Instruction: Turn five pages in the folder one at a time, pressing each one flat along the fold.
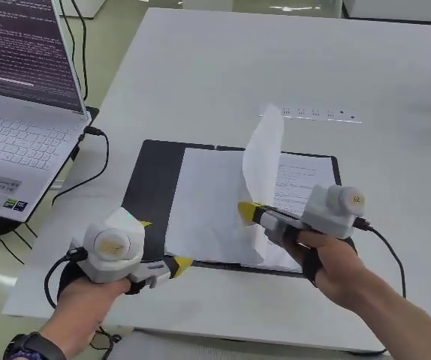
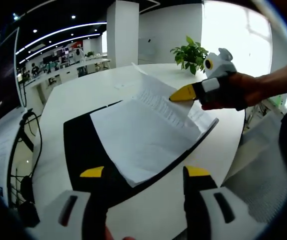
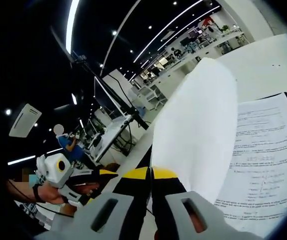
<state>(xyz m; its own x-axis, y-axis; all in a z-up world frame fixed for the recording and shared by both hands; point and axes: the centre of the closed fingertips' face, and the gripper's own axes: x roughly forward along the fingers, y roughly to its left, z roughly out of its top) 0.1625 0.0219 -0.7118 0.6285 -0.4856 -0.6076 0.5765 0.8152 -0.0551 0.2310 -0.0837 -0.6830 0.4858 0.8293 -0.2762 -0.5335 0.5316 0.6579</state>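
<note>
A smooth white worktop [image 1: 200, 67] in an open-plan office. In the head view an open laptop [image 1: 20, 97] sits at far left with text on its screen, and a black cable [image 1: 88, 169] trails from its side. By the front edge the left tongs [image 1: 163, 244] stand wide apart with nothing between them, near the lower left corner of the folder [image 1: 152, 180]. The folder is a flat black cover lying open at the middle of the worktop. A blank sheet [image 1: 208, 202] lies flat on its left half. At the fold a thin page [image 1: 264, 157] stands up in a curve, pinched near its lower edge by the closed right tongs [image 1: 249, 211]. A printed sheet [image 1: 302, 180] lies on the right half, and a white socket strip [image 1: 309, 114] sits beyond the folder.

The left gripper view adds a leafy plant [image 2: 189, 52] beside a bright window and shows the yellow tips spread before the folder's near edge. The right gripper view shows the yellow tips together on the page, lines of small print on the printed sheet, and strip lights on a dark ceiling.
</note>
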